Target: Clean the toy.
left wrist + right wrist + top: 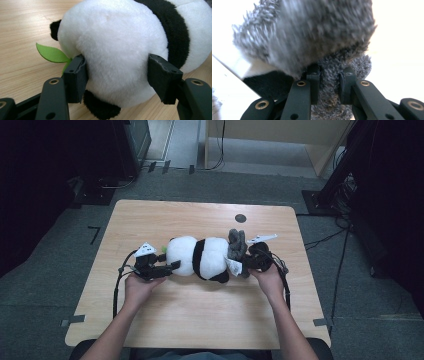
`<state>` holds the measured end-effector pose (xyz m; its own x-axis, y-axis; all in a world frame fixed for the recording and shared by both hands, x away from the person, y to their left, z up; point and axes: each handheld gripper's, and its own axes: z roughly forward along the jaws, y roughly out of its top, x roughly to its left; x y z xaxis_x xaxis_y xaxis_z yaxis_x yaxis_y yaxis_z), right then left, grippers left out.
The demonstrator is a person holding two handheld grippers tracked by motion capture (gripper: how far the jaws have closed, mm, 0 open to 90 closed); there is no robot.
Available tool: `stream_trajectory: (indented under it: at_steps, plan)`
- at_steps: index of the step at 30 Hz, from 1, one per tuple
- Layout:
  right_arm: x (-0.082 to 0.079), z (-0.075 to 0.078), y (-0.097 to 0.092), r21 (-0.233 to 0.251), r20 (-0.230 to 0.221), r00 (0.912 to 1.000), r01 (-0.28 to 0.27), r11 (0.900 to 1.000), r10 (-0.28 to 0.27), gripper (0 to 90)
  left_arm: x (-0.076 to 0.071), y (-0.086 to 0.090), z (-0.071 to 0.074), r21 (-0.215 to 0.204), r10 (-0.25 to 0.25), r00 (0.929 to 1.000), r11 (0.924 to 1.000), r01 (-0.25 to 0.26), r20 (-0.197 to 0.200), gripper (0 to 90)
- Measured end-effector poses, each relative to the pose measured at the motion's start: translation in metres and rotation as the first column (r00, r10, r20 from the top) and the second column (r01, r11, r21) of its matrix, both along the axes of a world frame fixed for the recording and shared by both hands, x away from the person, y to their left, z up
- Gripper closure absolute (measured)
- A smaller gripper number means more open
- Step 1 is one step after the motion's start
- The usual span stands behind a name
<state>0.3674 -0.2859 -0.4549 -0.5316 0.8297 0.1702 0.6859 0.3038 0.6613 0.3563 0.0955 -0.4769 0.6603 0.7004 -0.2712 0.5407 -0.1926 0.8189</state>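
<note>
A black-and-white panda plush [202, 257] lies on its side in the middle of the wooden table [200, 315]. My left gripper [171, 264] is at its left end. In the left gripper view the gripper [116, 75] has its two jaws pressed into the sides of the white round part of the panda [117, 42], beside a green felt leaf [51, 53]. My right gripper [252, 258] is at the panda's right end, where a grey fuzzy plush part [236, 243] and a white tag [234, 266] sit. In the right gripper view the gripper [329, 85] is shut on a strip of grey fuzz [329, 75].
A small dark round hole [240, 218] is in the table behind the plush. Cables [325, 240] run over the grey floor at the right, and dark equipment stands at both back corners. The person's forearms come in from the near edge.
</note>
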Motion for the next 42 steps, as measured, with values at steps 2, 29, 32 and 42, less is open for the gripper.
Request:
stream_trajectory:
  at_steps: [2,29,32,42]
  plan:
    - [-0.002,0.008,-0.001,0.008,0.018,0.9998,0.005,1.0000,-0.005,75.7,0.000,0.000,0.001,0.003,0.000,1.0000,1.0000,0.000,-0.001,36.5]
    - [-0.027,0.074,0.064,-0.030,0.176,0.9547,-0.239,0.9707,0.240,74.8,0.000,-0.001,0.002,0.010,0.004,1.0000,0.9999,-0.004,-0.002,38.0]
    - [-0.025,0.069,0.070,-0.048,0.184,0.9476,-0.257,0.9652,0.261,73.2,0.000,-0.001,0.002,0.009,0.004,1.0000,0.9999,-0.004,-0.002,38.0]
    - [-0.023,0.058,0.082,-0.069,0.276,0.9097,-0.303,0.9506,0.310,53.7,0.000,-0.002,0.002,0.005,0.006,1.0000,1.0000,-0.006,-0.004,38.2]
